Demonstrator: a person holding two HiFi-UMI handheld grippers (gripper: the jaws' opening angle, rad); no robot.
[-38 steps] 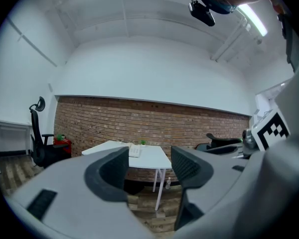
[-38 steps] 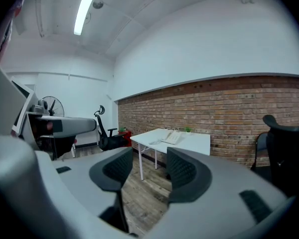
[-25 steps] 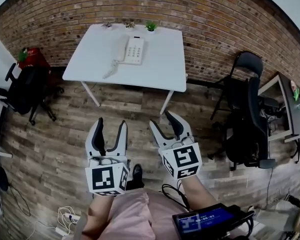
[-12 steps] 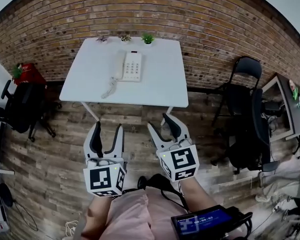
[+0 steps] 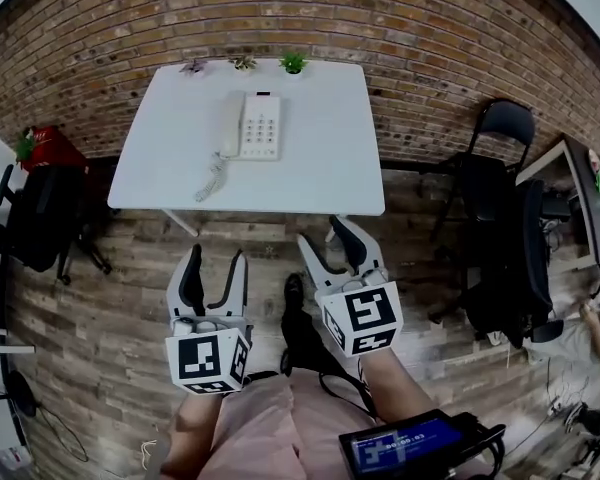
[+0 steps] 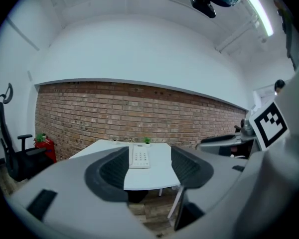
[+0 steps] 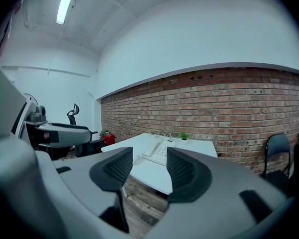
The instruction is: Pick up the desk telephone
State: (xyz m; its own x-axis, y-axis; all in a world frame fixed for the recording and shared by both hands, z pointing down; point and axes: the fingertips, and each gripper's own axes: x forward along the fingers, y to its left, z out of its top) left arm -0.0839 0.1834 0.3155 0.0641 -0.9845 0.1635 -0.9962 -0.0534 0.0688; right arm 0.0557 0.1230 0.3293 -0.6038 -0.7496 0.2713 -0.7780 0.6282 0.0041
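Telephone [image 5: 252,125] beyond left tool [image 5: 217,258], right tool [image 5: 326,234]

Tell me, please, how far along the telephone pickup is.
Done: nothing; the desk telephone rests on the white table. In hand: left gripper and right gripper hover over the floor before the table, jaws open, empty. Left: reach, grasp, lift.

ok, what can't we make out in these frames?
- Desk telephone keypad labels: too small, every view.
- Phone cord, left gripper view: behind the near jaw.
- Table legs, head view: mostly under the tabletop.
- Three small plants: too small to identify.
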